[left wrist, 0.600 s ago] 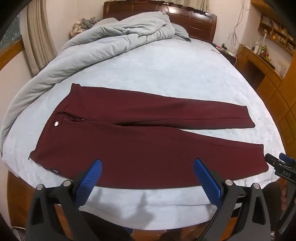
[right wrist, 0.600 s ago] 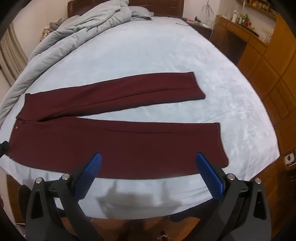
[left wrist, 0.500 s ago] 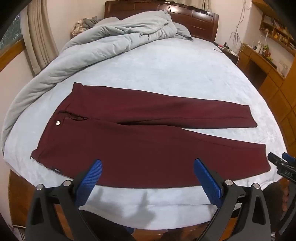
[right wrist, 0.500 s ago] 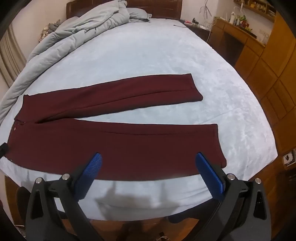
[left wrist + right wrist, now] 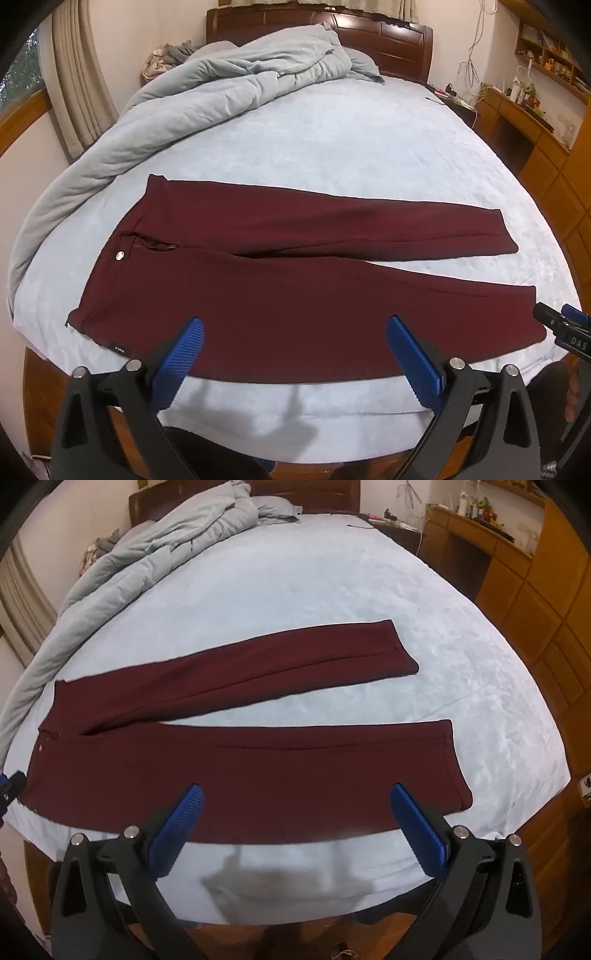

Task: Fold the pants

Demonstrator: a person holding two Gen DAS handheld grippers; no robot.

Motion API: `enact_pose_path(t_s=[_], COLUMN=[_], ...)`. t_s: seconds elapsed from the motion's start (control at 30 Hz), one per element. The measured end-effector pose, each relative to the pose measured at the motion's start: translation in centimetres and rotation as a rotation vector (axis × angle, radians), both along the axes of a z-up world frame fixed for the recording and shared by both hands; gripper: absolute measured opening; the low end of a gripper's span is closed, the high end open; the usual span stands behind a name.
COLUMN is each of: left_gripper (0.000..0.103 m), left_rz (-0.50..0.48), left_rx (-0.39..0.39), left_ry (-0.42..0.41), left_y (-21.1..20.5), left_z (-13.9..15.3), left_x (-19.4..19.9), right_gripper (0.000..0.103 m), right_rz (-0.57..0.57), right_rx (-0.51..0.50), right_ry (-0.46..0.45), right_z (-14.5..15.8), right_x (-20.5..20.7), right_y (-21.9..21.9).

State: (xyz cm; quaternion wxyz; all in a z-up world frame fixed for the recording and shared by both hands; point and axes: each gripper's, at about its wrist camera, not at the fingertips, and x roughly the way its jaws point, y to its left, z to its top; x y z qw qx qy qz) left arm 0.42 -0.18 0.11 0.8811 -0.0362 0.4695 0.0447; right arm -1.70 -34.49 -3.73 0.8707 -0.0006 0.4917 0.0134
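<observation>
Dark red pants [image 5: 295, 280] lie flat on the pale blue bed, waistband to the left, both legs stretched to the right and slightly spread. My left gripper [image 5: 295, 343] hovers open above the near edge of the seat and thigh, nothing between its blue pads. In the right wrist view the same pants [image 5: 258, 771] show both leg hems at the right. My right gripper [image 5: 295, 819] hangs open over the near leg's lower edge, empty. The right gripper's tip [image 5: 561, 328] also shows at the left view's right edge.
A rumpled grey duvet [image 5: 207, 99] is heaped along the bed's left side and head. The wooden headboard [image 5: 388, 40] stands at the far end. Wooden cabinets and a desk [image 5: 517, 576] line the right wall. The bed's wooden frame [image 5: 37, 387] runs below the near edge.
Both views have shifted slightly toward the pants and tilted up a little; the pants lie unmoved and both grippers stay wide open.
</observation>
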Motion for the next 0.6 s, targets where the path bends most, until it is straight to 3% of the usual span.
enact_pose_path(t_s=[0.6], left_gripper=[0.099], left_rz=[-0.004], left_rx=[-0.003], left_ry=[0.001], left_y=[0.29], left_z=[-0.24], left_x=[0.51], right_gripper=[0.1], right_rz=[-0.029], right_rx=[-0.02], right_ry=[-0.005], right_z=[-0.07], right_x=[0.51], right_y=[-0.29])
